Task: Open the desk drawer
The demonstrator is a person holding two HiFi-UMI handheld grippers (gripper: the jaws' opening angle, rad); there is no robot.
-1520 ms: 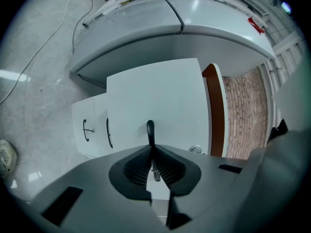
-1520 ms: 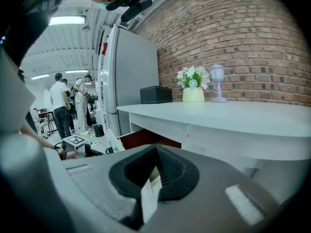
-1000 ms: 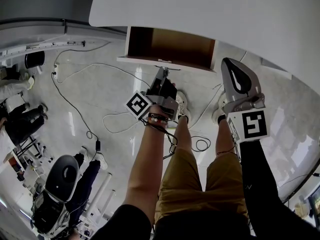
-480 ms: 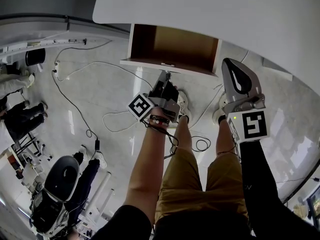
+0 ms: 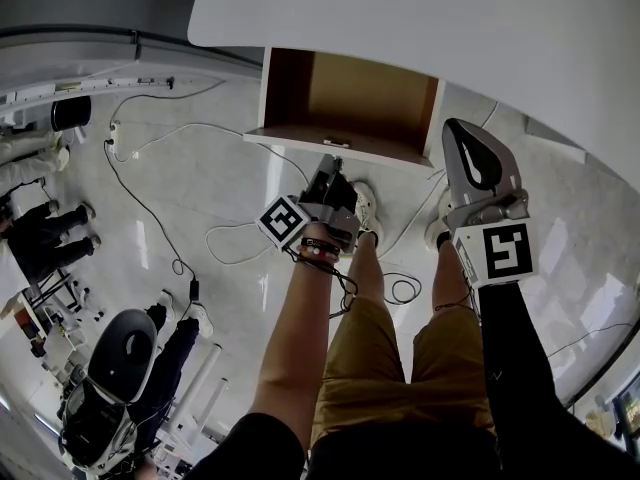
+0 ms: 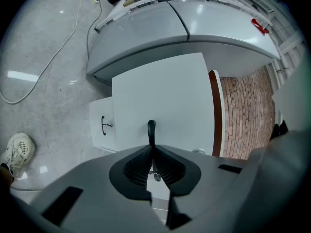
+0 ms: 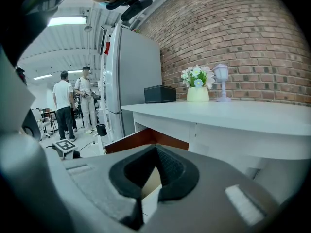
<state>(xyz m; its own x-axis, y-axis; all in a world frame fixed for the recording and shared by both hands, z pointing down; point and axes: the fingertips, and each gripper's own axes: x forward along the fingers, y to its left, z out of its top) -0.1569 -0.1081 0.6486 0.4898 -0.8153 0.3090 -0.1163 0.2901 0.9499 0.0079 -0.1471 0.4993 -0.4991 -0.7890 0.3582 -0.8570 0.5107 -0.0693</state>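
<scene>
This looks like a lab or workshop floor inside an open office hall — loose cables [image 5: 128, 193] trail across a glossy pale floor [image 5: 230, 173], and strip lights [image 7: 68, 21] run along an industrial ceiling. People [image 7: 63, 106] stand talking beside tall grey cabinets [image 7: 138, 67]. A bare brick wall [image 7: 233, 38] backs a white desk [image 7: 218, 115] that carries a pot of flowers [image 7: 197, 89] — the office touch.
</scene>
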